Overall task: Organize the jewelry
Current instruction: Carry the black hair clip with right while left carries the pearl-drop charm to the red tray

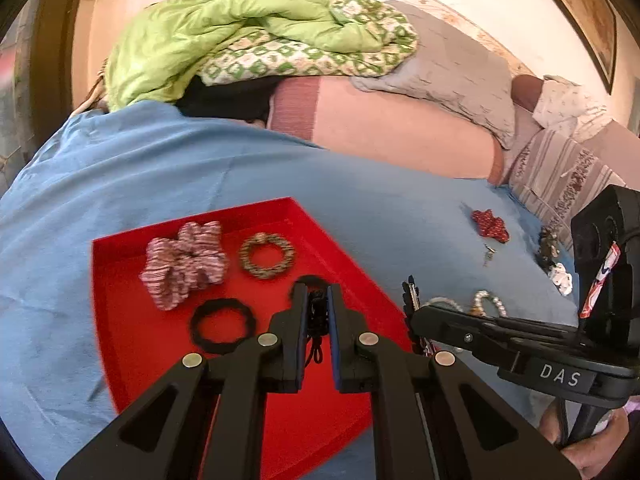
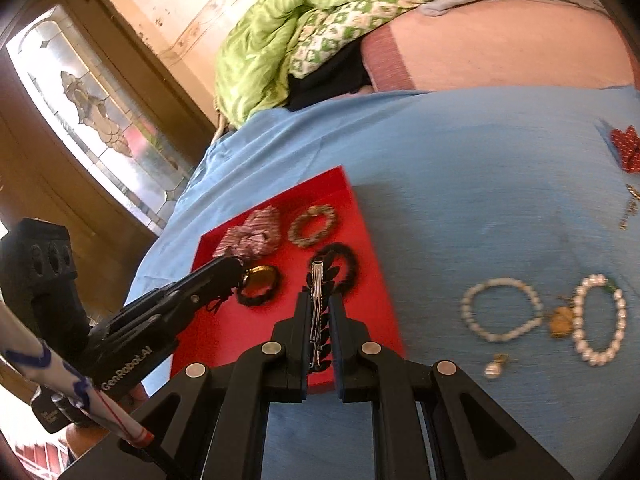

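Now | left gripper (image 1: 317,300) grips black cord (image 1: 317,336) | right gripper (image 2: 322,304) clamps hair clip (image 2: 318,316) (over red tray (image 2: 372,280))

Home bedroom: bed (image 1: 360,200), green quilt (image 1: 224,32), pillows (image 1: 452,64), stained-glass door (image 2: 92,120).

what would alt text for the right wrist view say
The right gripper holds a black leaf hair clip over a red tray of scrunchies on a blue sheet. Two pearl bracelets lie to its right.

"DAS" on right gripper (image 1: 412,304) body; "GenRobot.AI" on left gripper (image 2: 236,276) body.
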Motion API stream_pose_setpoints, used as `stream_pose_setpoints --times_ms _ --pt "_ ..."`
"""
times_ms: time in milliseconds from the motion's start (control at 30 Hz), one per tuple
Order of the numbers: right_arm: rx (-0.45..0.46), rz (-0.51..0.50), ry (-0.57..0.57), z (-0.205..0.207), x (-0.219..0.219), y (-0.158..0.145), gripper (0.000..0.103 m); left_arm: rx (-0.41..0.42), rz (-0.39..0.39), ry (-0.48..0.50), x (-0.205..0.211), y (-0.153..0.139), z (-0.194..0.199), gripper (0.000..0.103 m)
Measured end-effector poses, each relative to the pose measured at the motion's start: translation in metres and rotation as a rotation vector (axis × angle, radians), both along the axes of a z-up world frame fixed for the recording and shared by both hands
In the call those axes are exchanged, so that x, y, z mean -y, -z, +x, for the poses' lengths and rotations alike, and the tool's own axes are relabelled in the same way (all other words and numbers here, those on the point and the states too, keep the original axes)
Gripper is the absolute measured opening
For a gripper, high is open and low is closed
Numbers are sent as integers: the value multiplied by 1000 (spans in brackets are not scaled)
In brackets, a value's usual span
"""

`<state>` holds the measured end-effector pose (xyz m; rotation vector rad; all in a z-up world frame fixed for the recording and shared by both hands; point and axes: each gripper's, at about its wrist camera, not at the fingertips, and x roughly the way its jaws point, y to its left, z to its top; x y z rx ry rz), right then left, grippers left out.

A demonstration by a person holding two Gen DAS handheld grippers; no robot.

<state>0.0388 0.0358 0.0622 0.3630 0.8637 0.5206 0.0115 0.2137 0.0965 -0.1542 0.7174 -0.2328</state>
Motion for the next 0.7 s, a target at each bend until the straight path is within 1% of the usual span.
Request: stream_pose_setpoints --times_ms 200,433,700 --pt "-24 -14 -25 4 -27 5 10 -24 -25 -46 -23 3 -1 9" --pt "-38 -39 -55 7 -52 9 10 -69 -52 -127 -56 11 -3 9" --pt "-49 -79 -88 12 -81 11 10 -123 -47 -190 -74 23 -2 9"
